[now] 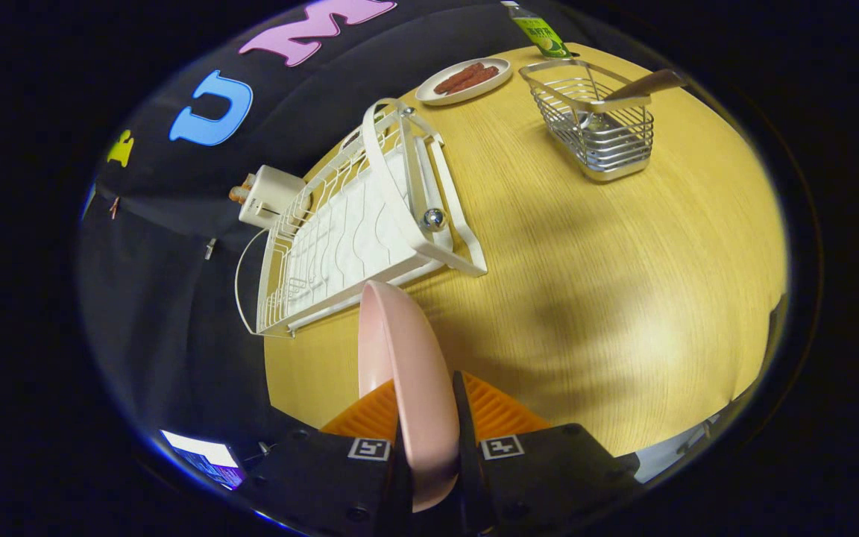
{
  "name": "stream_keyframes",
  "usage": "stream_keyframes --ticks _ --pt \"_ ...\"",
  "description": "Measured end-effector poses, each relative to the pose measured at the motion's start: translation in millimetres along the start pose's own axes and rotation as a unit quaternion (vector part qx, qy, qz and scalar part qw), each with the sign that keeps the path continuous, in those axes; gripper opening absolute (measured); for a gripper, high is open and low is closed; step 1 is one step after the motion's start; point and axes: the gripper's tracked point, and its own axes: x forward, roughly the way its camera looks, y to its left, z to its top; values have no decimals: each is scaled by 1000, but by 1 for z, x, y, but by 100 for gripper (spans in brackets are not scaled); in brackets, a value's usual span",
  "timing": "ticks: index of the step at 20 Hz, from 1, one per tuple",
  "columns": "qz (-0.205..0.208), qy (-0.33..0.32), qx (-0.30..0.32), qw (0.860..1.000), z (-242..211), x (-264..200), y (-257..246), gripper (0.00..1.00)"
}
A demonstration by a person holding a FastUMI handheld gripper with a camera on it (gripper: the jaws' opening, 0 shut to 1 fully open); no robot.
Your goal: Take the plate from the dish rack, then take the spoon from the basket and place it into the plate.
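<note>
A pink plate (pixel 407 373) stands on edge between my two fingers, lifted above the wooden table (pixel 586 298). My gripper (pixel 426 418) is shut on the plate's rim, with a finger pressed on each face. Just beyond the plate lies the white dish rack (pixel 355 231), with nothing standing in its slots. Farther off, on the far side of the table, a wire basket (pixel 601 127) holds a spoon whose wooden handle (pixel 649 84) sticks out over the rim.
A small white plate with sausages (pixel 464 80) sits beyond the rack. A green-labelled bottle (pixel 541 31) stands behind the basket. A white box-shaped device (pixel 269 195) sits at the rack's far side by the table's edge.
</note>
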Motion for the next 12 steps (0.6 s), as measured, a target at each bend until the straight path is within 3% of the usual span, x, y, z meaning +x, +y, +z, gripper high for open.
stream_keyframes --ticks 2,4,8,12 --pt "6 3 9 1000 -5 5 1 30" --pt "-20 1 -3 1000 -3 5 -11 33" --pt "-65 -6 -44 997 -2 3 -32 53" --pt "-78 -27 -79 993 9 -11 -49 75"
